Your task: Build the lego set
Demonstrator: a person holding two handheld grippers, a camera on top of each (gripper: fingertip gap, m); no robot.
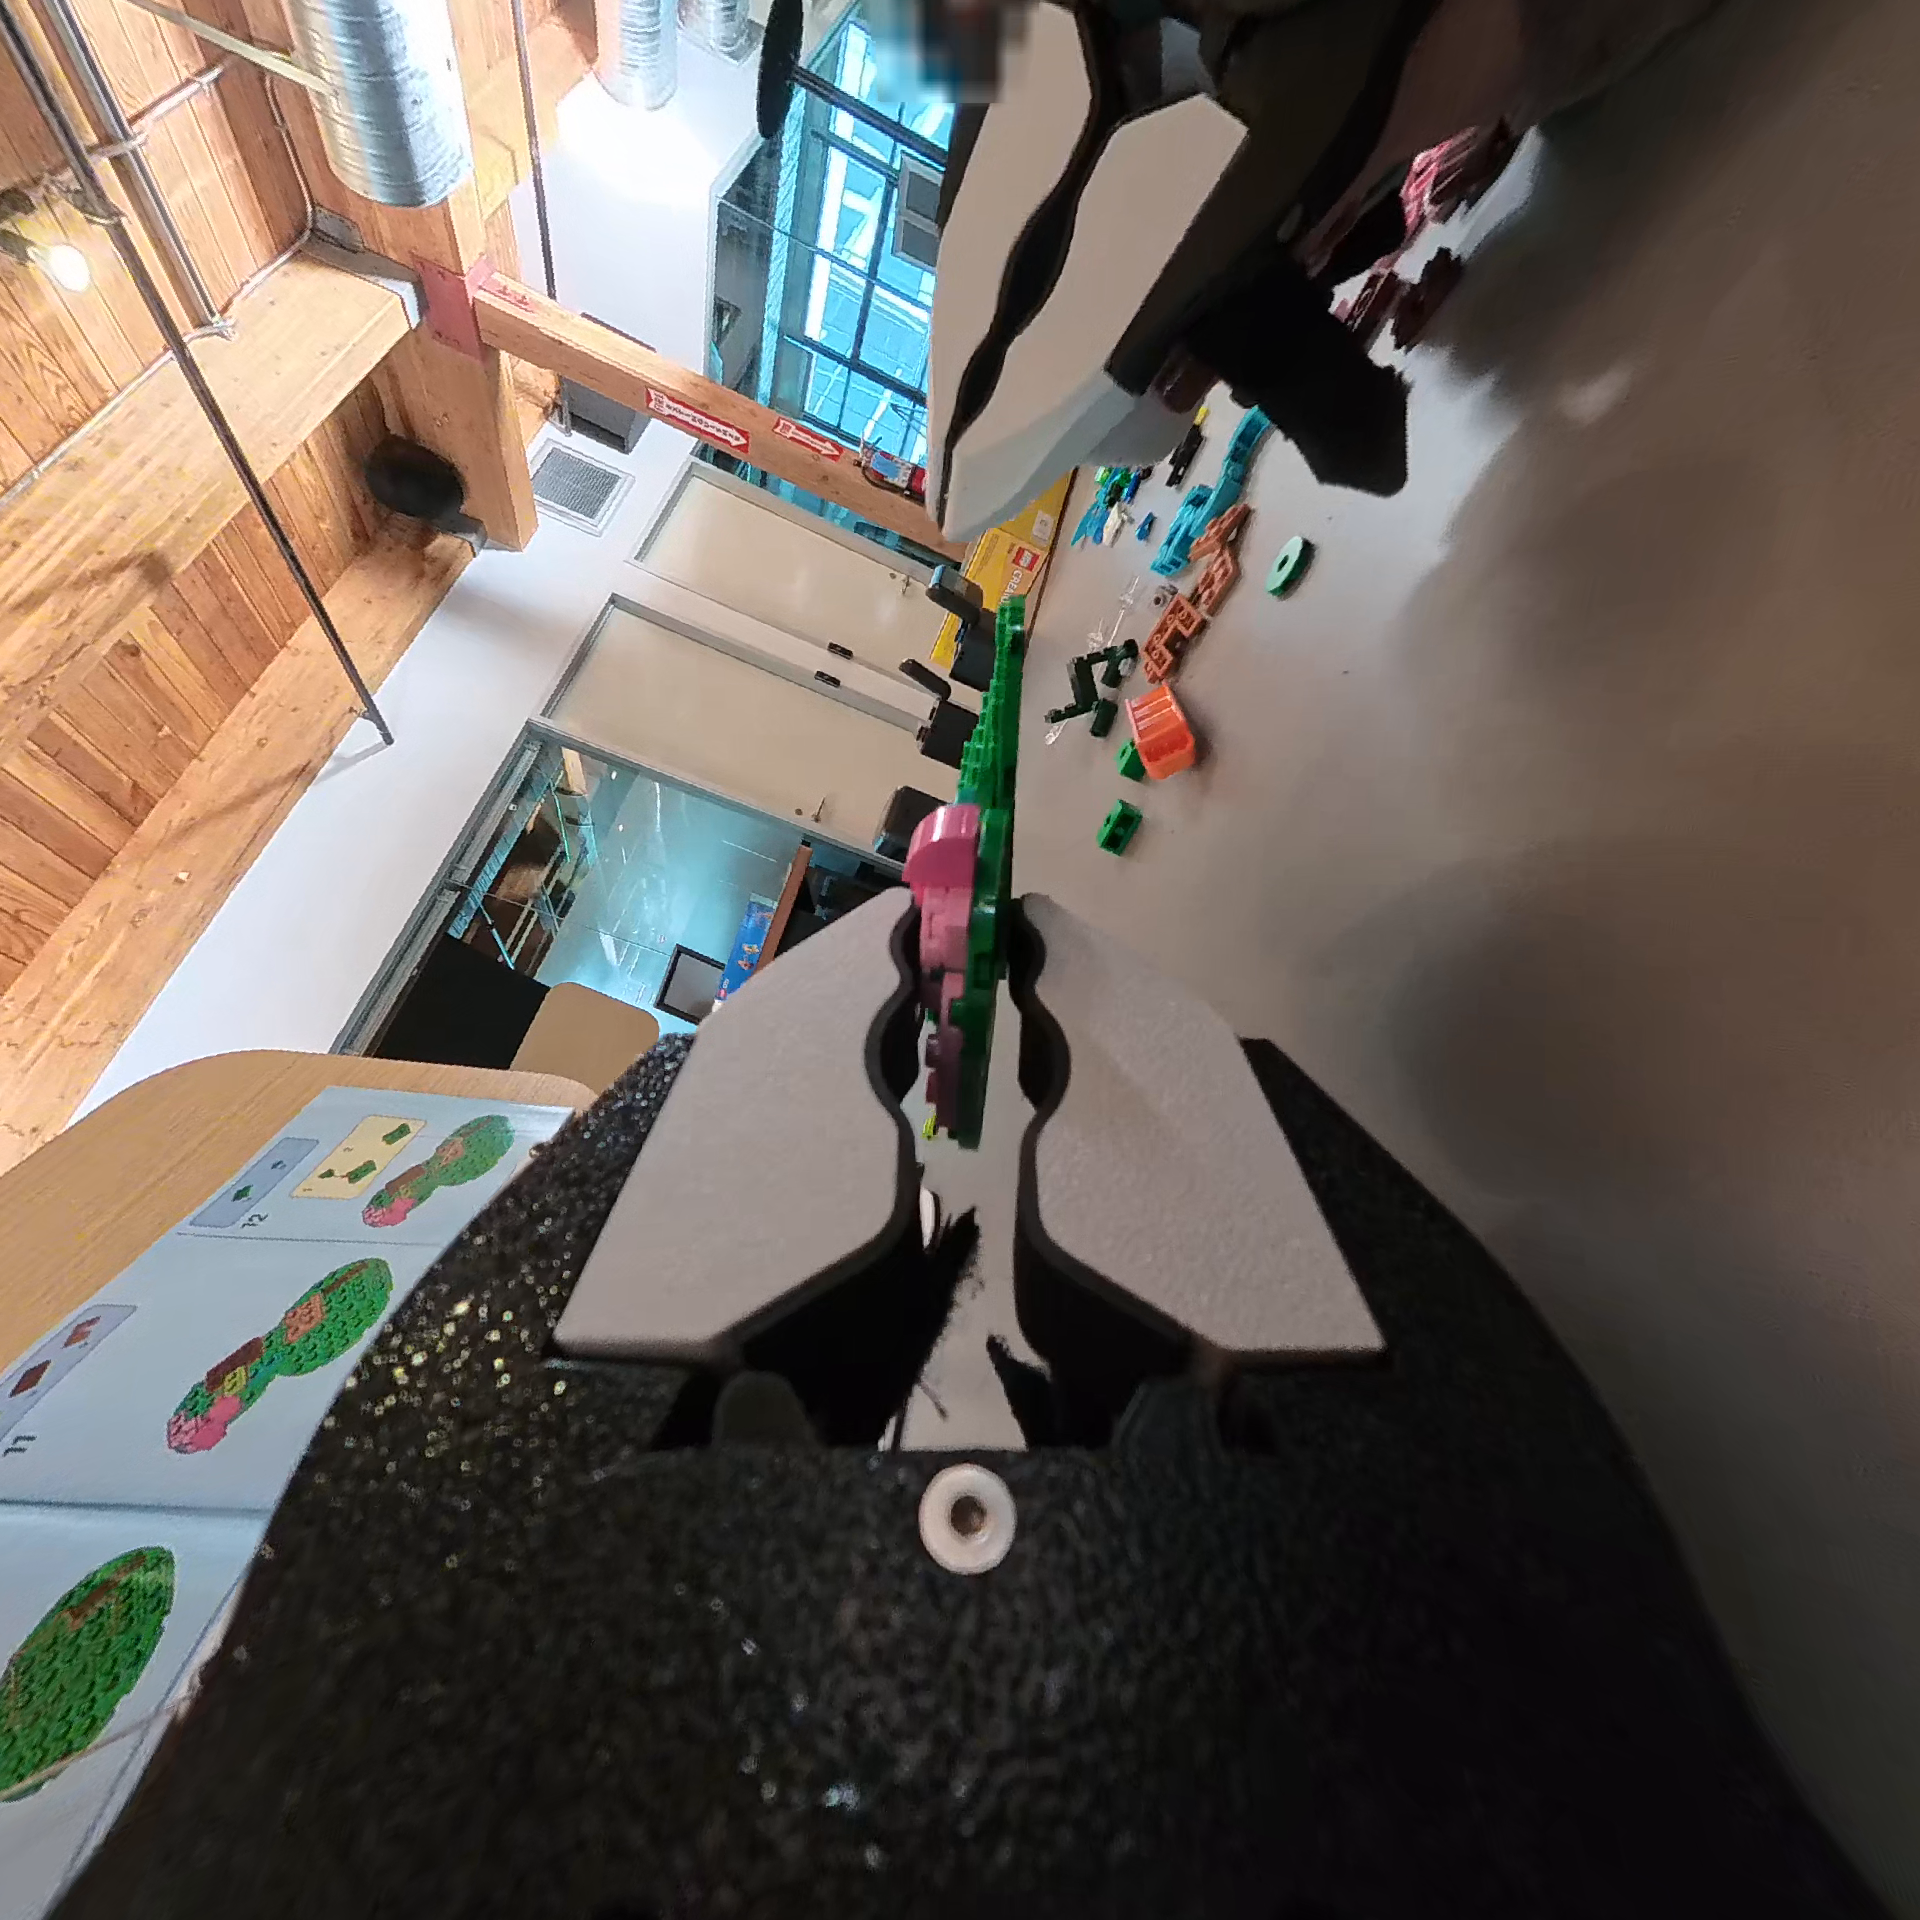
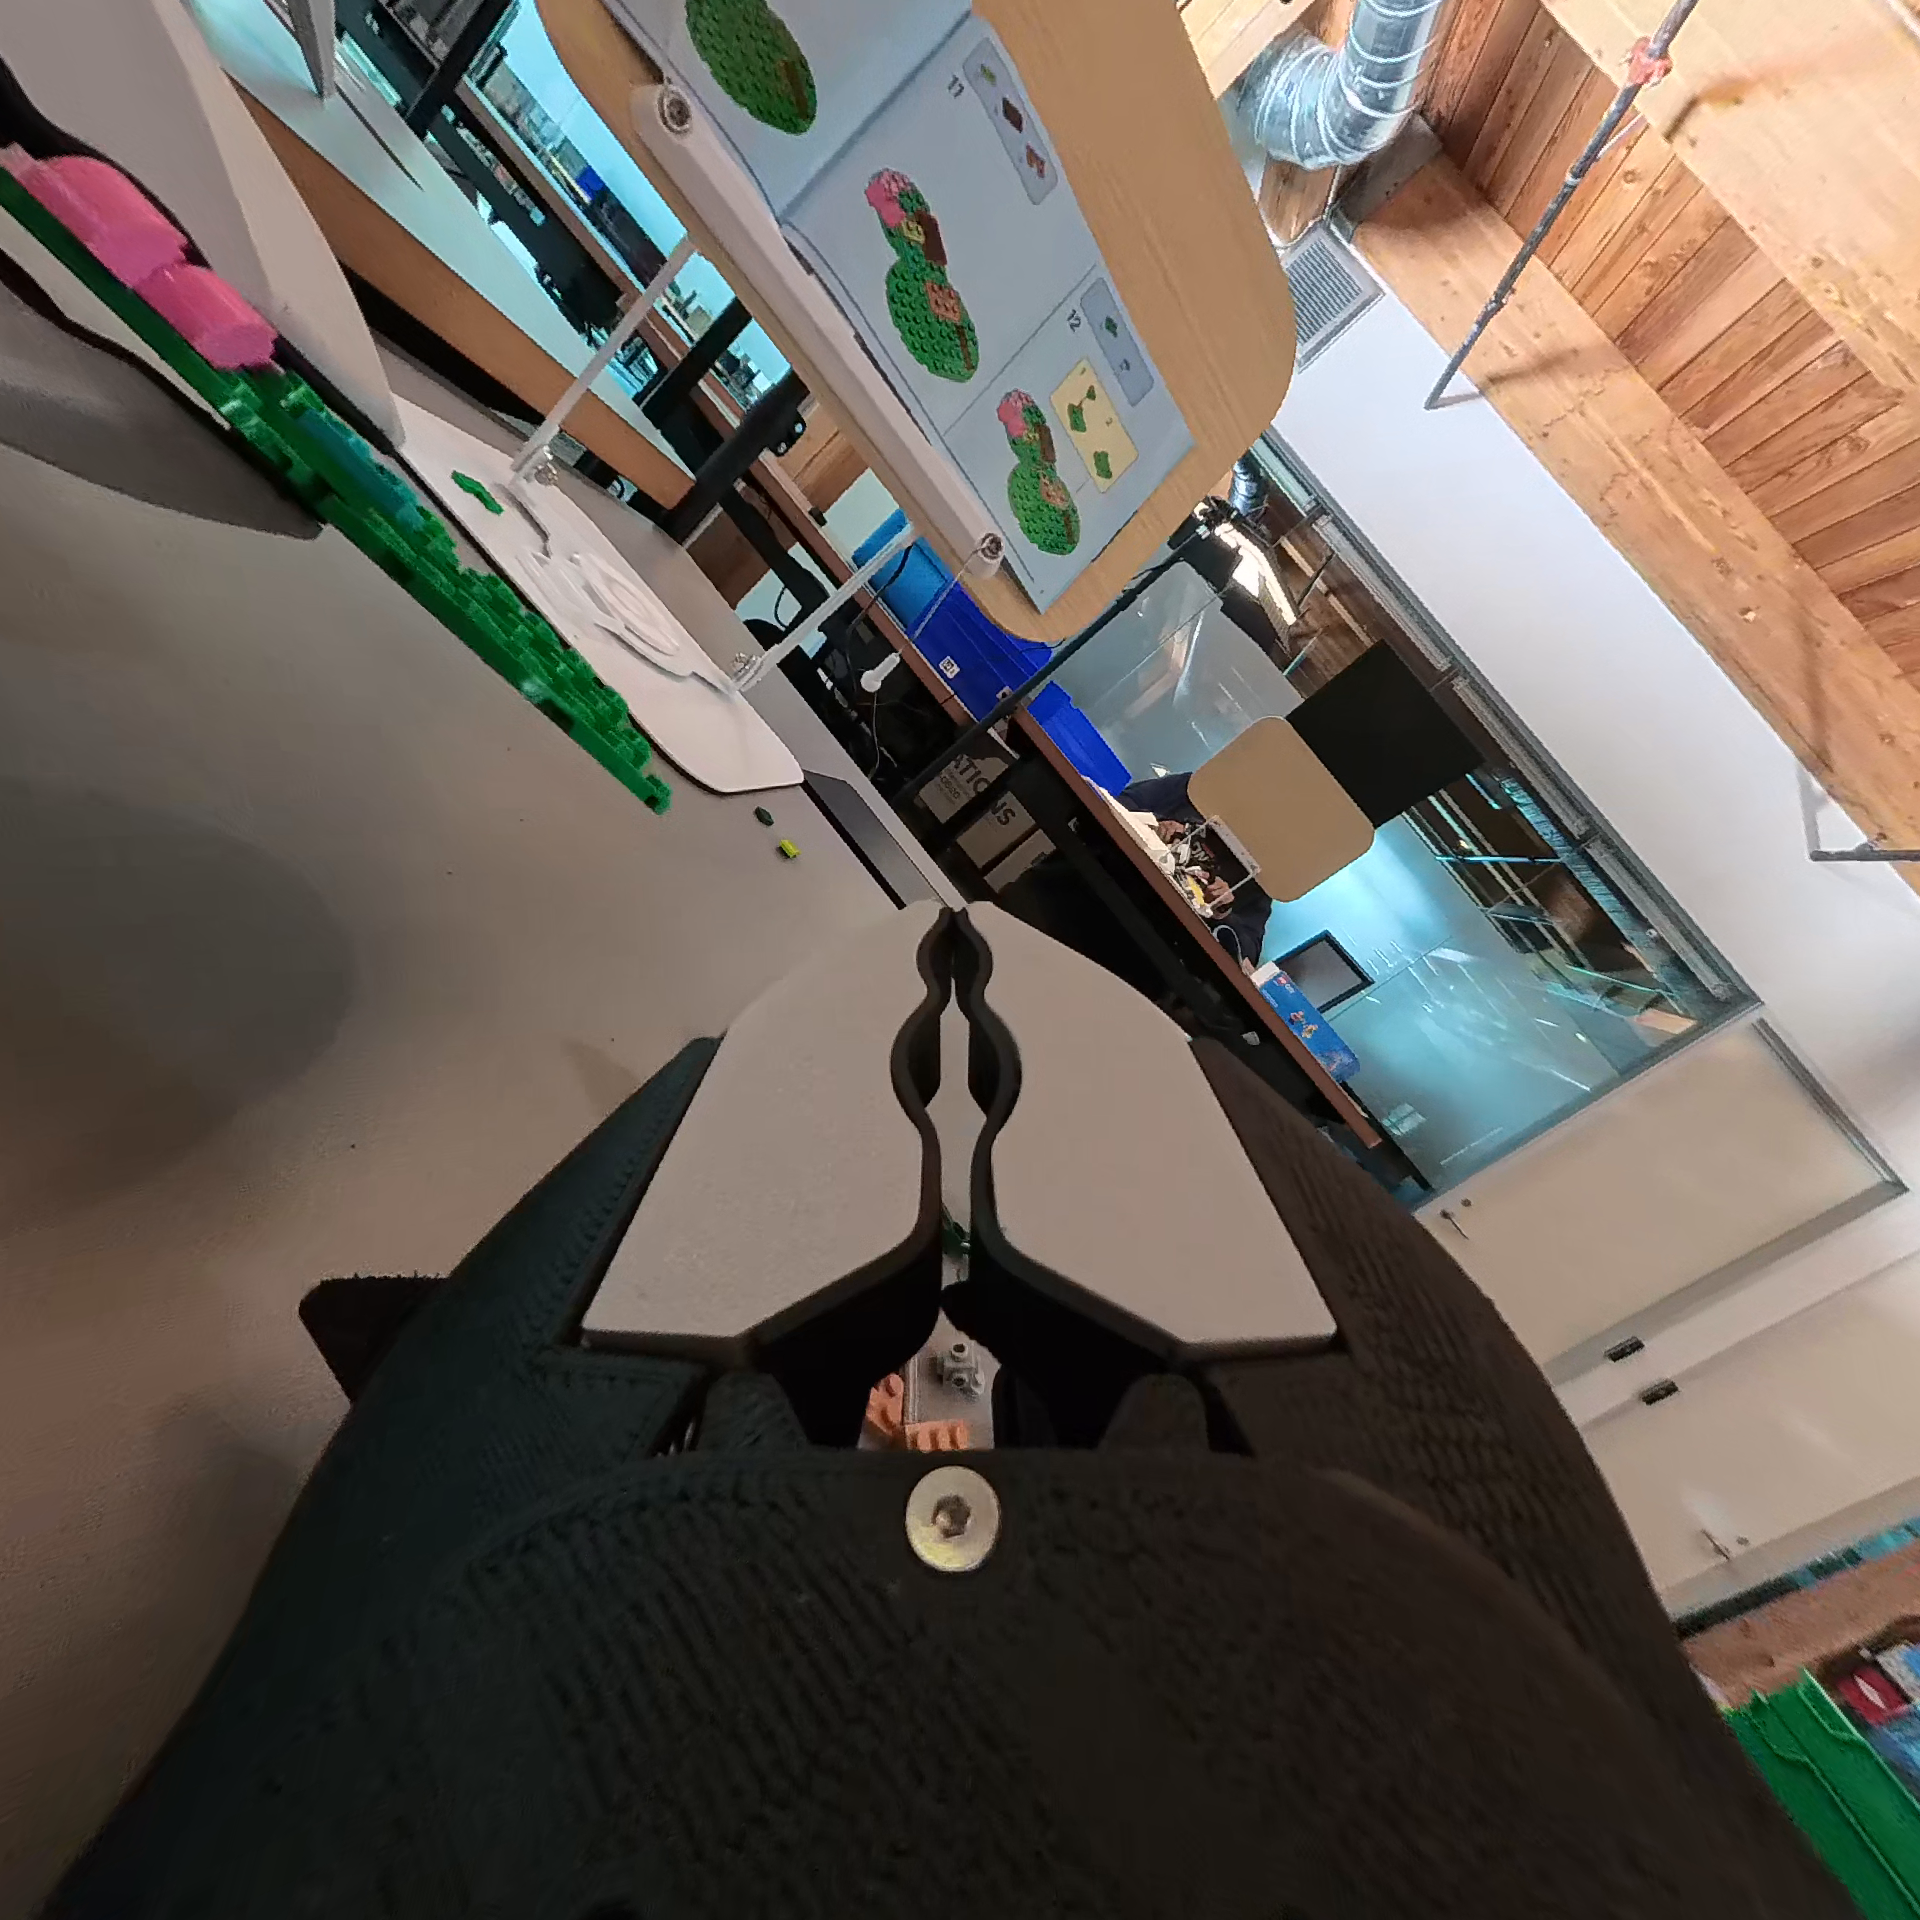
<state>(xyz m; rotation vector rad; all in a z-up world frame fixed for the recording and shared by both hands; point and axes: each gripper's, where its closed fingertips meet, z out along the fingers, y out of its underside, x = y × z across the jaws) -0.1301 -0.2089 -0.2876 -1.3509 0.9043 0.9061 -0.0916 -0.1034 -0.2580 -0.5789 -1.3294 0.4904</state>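
My left gripper (image 1: 961,914) is shut on the near end of a green lego base plate (image 1: 992,727), which stands on edge in this tilted view. Pink bricks (image 1: 945,842) are fixed on the plate by the fingertips. My right gripper (image 2: 951,914) is shut, its fingertips touching, and I see nothing between them. It also shows in the left wrist view (image 1: 945,499), above the plate's far end and apart from it. In the right wrist view the plate (image 2: 416,551) with the pink bricks (image 2: 156,260) runs along the grey table (image 2: 312,935) at upper left.
Loose pieces lie on the table past the plate: an orange brick (image 1: 1164,732), green bricks (image 1: 1117,826), brown pieces (image 1: 1195,603), teal pieces (image 1: 1205,499), a green disc (image 1: 1288,566). The instruction booklet (image 2: 987,291) sits on a wooden stand with a white base (image 2: 623,644). A yellow box (image 1: 1013,561) is behind. About 12 centimetres separates my left fingertips from my right.
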